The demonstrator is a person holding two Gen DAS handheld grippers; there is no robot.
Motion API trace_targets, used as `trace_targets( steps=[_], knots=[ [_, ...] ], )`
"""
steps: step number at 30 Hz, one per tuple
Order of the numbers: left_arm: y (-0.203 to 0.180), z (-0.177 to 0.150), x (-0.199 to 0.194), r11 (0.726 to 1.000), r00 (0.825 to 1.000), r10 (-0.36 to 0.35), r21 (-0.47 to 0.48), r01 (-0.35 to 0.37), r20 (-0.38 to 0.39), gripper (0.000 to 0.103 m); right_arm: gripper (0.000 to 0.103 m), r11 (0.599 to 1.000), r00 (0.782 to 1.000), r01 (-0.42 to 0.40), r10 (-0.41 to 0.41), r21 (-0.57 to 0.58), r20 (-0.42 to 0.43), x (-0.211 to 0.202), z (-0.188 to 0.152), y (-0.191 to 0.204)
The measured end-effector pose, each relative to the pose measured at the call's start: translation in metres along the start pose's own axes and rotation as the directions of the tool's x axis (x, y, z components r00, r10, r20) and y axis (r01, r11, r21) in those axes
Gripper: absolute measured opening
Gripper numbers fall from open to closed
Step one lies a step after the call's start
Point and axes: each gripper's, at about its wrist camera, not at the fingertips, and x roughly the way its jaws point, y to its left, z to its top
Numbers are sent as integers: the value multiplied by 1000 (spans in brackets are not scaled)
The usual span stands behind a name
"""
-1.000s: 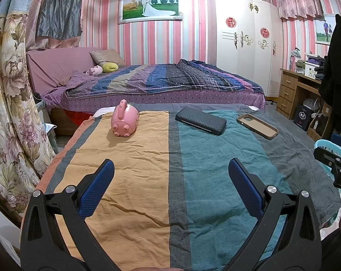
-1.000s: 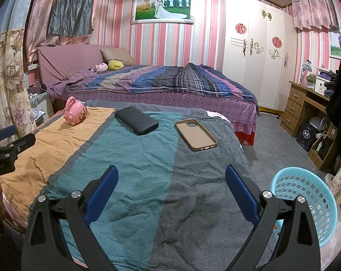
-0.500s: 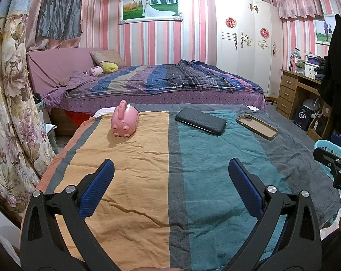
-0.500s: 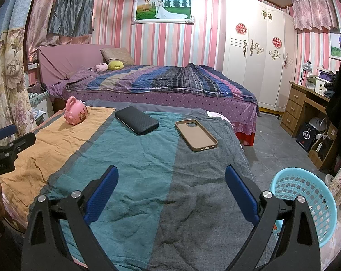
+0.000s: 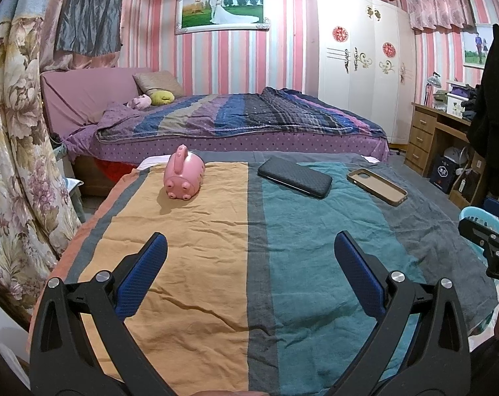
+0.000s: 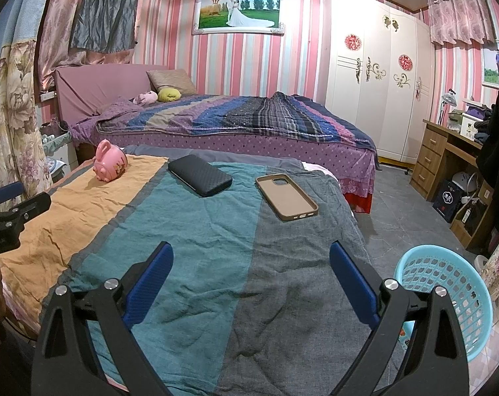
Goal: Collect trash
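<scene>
A pink pig-shaped toy lies on the orange stripe of a striped cloth over a table. A black textured case lies on the teal stripe and a tan phone case on the grey stripe. The same three show in the right wrist view: pig, black case, tan case. A light blue basket stands on the floor at the table's right. My left gripper and my right gripper are both open and empty, above the near part of the cloth.
A bed with a striped blanket stands behind the table. A white wardrobe is at the back right and a wooden desk along the right wall. Floral curtains hang at the left. Grey floor lies between table and desk.
</scene>
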Motion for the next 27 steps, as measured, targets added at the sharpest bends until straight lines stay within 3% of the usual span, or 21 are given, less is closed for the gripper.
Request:
trace_targets(
  steps=[27],
  knots=[
    [0, 1, -2, 1000, 1000, -5, 6, 5, 0, 98, 94, 1000, 1000, 2, -2, -3, 0, 0, -1, 0]
  ],
)
